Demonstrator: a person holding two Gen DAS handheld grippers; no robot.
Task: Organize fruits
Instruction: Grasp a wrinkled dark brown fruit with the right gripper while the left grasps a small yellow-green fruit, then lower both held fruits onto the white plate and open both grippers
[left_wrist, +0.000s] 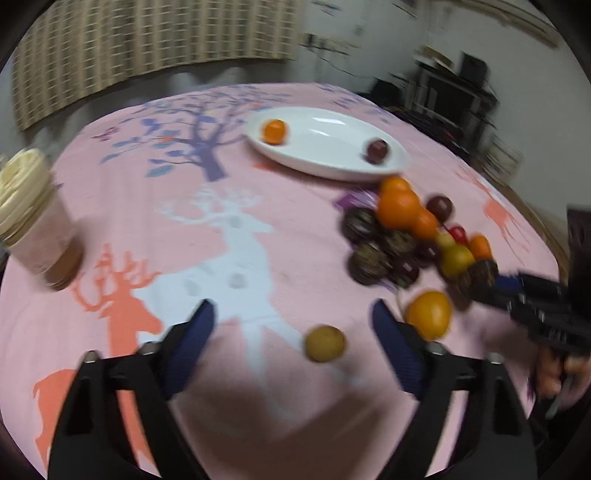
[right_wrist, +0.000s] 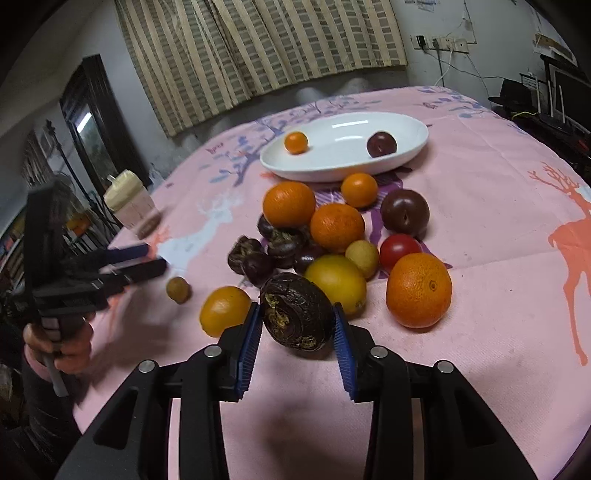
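A white oval plate holds a small orange and a dark plum; the plate also shows in the left wrist view. A pile of oranges, plums, dark wrinkled fruits and a red tomato lies in front of it. My right gripper is shut on a dark wrinkled fruit, low over the cloth. My left gripper is open and empty above the cloth, near a small yellow-brown fruit and an orange.
A pink tablecloth with deer and tree prints covers the round table. A jar with a cream lid stands at the left edge. Curtains hang behind the table. Dark furniture stands beyond the right edge.
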